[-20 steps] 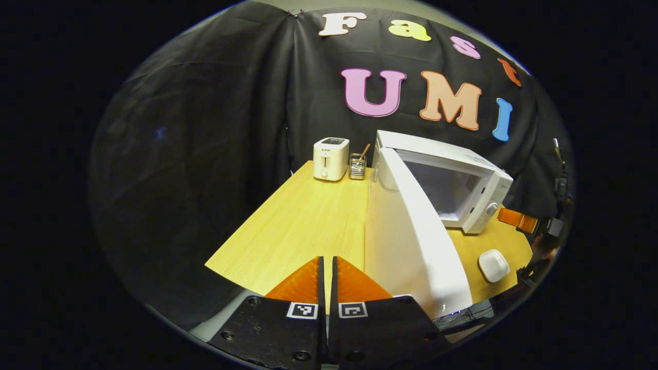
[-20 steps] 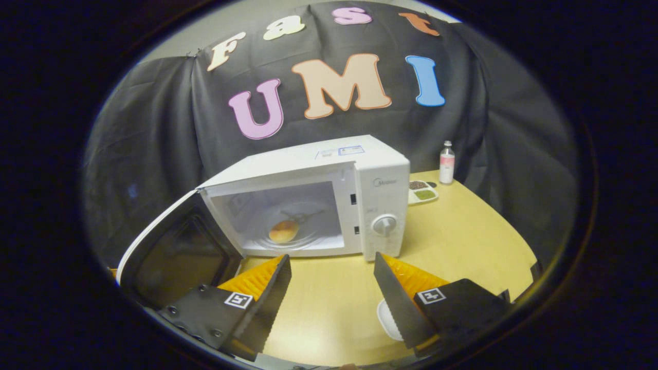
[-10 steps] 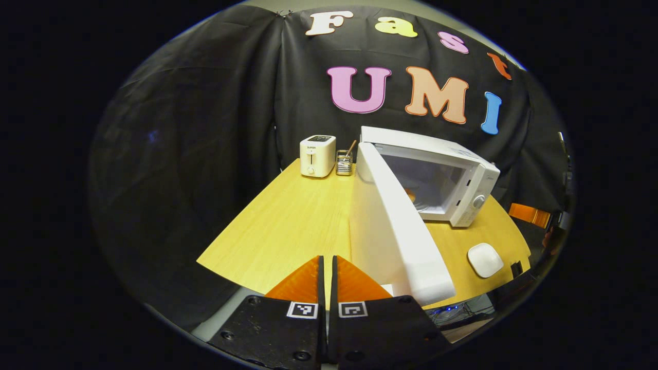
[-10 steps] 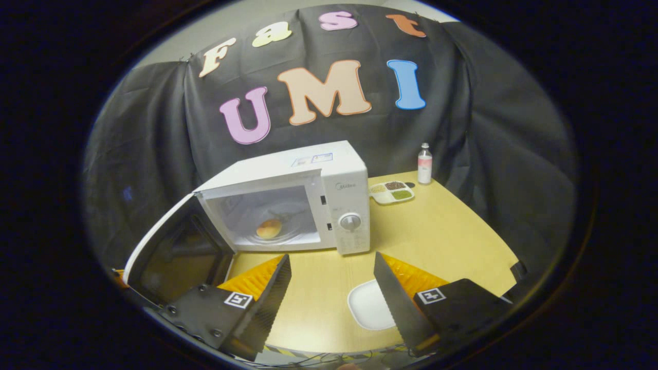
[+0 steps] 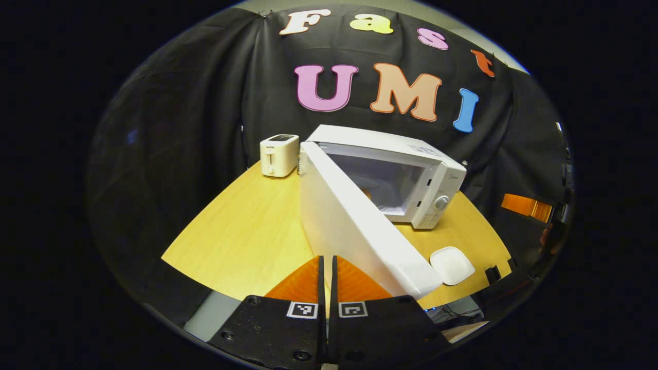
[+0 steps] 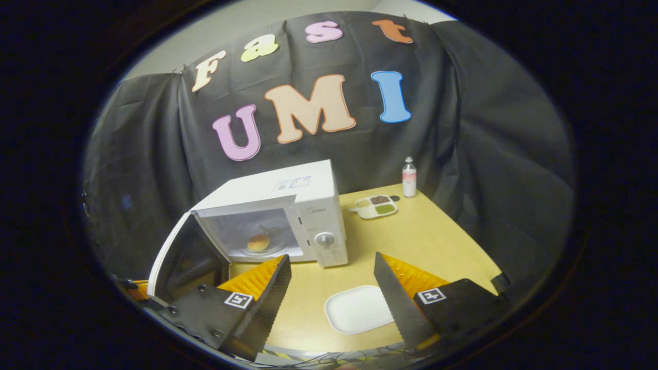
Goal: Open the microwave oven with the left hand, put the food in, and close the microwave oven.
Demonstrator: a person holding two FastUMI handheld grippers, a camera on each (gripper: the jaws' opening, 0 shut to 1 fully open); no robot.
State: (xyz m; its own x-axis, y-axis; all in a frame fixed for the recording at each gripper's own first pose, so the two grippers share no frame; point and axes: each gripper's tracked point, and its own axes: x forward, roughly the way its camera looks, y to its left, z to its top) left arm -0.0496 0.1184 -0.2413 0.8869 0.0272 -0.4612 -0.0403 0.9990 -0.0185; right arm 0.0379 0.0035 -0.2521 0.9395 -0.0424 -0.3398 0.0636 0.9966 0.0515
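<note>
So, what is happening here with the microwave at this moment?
A person holds a gripper in each hand at a wooden table. The microwave door stands open, and the food already lies inside. The left gripper is shut and empty beside the door; the right gripper is open above an empty white plate. Closing the door remains.

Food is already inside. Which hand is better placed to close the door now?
Probably the left. The left gripper, fingers together, sits just outside the open door. The right gripper, fingers apart, hangs over the white plate.
</note>
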